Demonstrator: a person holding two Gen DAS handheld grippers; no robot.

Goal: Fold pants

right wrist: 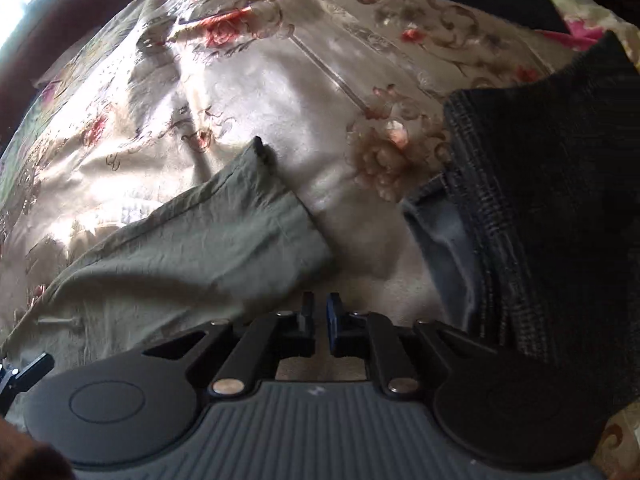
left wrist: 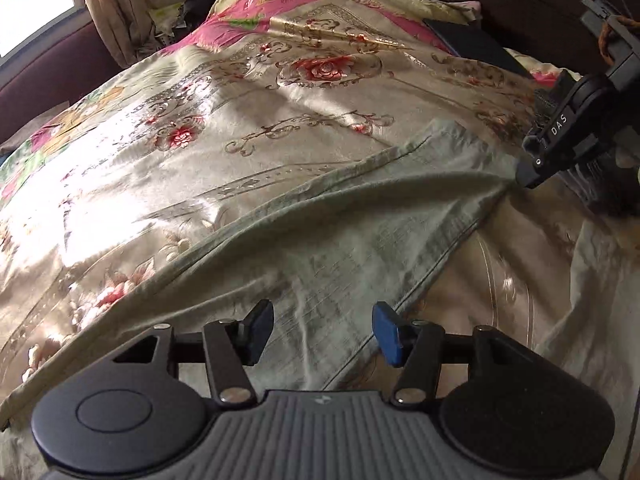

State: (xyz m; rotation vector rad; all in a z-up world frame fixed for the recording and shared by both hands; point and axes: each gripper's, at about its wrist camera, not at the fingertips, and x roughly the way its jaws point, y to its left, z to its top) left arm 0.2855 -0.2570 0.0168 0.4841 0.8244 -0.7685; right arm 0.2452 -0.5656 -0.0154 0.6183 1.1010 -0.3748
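The left gripper (left wrist: 323, 334) hung low over the near part of the pants (left wrist: 320, 240), pointing forward and slightly down across the bed, its jaws spread wide with a broad gap between the black pad and the blue one. Nothing lay between them; the cloth showed through the gap underneath, and whether the tips touched it could not be told.

The right gripper (right wrist: 319, 314) sat lower still, angled down toward the bedspread (right wrist: 280, 80), its jaws drawn nearly together with only a thin slit left between the pads. In its own view no cloth showed in that slit. In the left wrist view the same gripper (left wrist: 528, 176) appeared at the far right with its tip at the corner of the pants, the fabric pulled into a ridge running toward it, so a pinch there seemed likely but could not be confirmed.

The pants, pale olive green and wrinkled, lay stretched across the floral satin bedspread from near left to far right. In the right wrist view one hemmed leg end (right wrist: 256, 184) rested flat just left of the gripper. A dark plaid garment (right wrist: 540, 200) was heaped at the right, near the pants but apart from them. A flat dark object (left wrist: 476, 44) lay far off by the pillows, and a curtain (left wrist: 108, 4) hung at the far left.
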